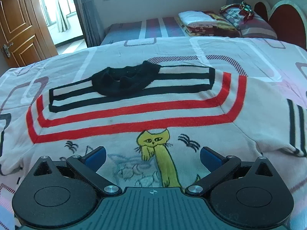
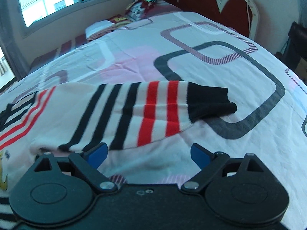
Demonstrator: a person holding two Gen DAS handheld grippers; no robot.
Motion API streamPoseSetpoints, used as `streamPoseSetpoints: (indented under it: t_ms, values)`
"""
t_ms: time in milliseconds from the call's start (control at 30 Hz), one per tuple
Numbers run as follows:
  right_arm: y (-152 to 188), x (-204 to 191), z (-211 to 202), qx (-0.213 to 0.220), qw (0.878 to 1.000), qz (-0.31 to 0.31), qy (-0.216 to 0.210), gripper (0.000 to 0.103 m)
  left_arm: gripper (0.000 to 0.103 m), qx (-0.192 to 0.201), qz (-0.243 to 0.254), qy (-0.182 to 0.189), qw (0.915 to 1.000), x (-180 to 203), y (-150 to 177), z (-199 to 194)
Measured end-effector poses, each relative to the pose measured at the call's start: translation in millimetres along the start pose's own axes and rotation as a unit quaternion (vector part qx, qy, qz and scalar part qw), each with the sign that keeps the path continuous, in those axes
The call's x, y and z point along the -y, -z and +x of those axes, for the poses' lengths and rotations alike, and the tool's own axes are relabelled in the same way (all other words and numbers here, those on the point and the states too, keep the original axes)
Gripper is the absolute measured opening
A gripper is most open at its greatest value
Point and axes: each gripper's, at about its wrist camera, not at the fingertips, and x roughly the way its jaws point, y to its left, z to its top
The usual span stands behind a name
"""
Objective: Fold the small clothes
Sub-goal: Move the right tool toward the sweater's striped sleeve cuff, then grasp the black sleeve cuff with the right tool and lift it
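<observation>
A small white sweater [image 1: 134, 115] with red and black stripes, a black collar [image 1: 124, 78] and a yellow cat picture [image 1: 155, 143] lies flat on the bed. My left gripper [image 1: 153, 156] hangs open low over the chest of the sweater, its blue pads [image 1: 96, 158] wide apart with nothing between them. In the right wrist view the sweater's sleeve [image 2: 124, 115] stretches out to the right and ends in a black cuff [image 2: 209, 101]. My right gripper [image 2: 148, 154] stands open just below the sleeve's lower edge, its left pad [image 2: 97, 153] close to the striped hem.
The bed sheet [image 2: 191, 57] is white with pink patches and rounded grey and purple outlines. Folded blankets and a pillow [image 1: 211, 23] lie at the far end by a red headboard [image 2: 201, 2]. A wooden door [image 1: 17, 23] stands at far left, with windows behind.
</observation>
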Motion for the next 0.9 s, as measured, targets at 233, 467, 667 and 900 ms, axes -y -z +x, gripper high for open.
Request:
streamPoseSetpoints:
  t_ms: [233, 467, 667, 900]
  values:
    - [-12.1, 20.7, 24.3, -0.003, 0.999, 0.04, 0.014, 0.084, 0.103, -0.021, -0.001, -0.01, 0.9997, 3.2, -1.8, 27.9]
    - [-21.7, 47.2, 41.4, 0.001, 0.995, 0.091, 0.028, 0.077, 0.103, -0.029, 0.008, -0.017, 0.9994, 9.0, -1.0, 43.7]
    - [-26.2, 50.0, 44.9, 0.027, 0.995, 0.088, 0.024, 0.015, 0.103, -0.029, 0.005, -0.015, 0.9994, 7.9, -2.8, 46.2]
    - [-33.1, 42.0, 33.6, 0.07, 0.995, 0.07, -0.002, 0.009, 0.103, -0.03, -0.001, -0.007, 0.9995, -5.8, -4.9, 43.5]
